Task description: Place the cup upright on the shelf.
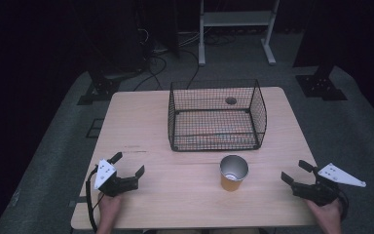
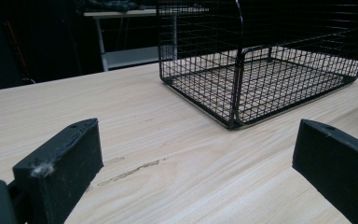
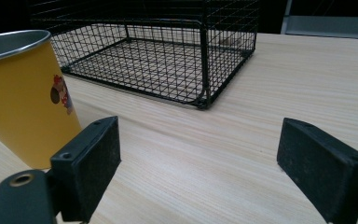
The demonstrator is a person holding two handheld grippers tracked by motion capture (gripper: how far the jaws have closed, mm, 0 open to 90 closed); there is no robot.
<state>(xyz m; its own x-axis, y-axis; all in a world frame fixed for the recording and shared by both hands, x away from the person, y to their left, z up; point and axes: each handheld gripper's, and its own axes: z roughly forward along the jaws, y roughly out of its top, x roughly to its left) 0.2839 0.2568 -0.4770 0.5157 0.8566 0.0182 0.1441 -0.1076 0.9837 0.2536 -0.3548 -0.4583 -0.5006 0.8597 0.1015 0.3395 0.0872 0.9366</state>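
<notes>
Light wood table, rounded corners, grey carpet around it. Black wire basket sits toward the far edge, centre-right, open at the top, nothing in it. Small round hole in the tabletop shows through the basket's far mesh.

Yellow cup with a metal rim stands upright just in front of the basket, near its right front corner, not touching it. Bare wood on both sides of the cup and along the whole near edge.

Left gripper sits near the front left corner, held by the left hand, jaws spread wide with nothing between them. Wide open stretch of table between it and the basket. Right gripper is at the right edge, near the front, held by the right hand, jaws also spread and empty. Cup is between the 2 grippers, closer to the right one, clear of both.

In the right gripper view the cup is cut off at the left edge; it carries a small cartoon print in red and dark tones, too small to identify, no readable text. In the left gripper view a faint scratch marks the wood between the jaws, and a bit of white fluff sits on the left jaw. Background is dark; a white frame and cables on the floor behind the table are barely made out.
</notes>
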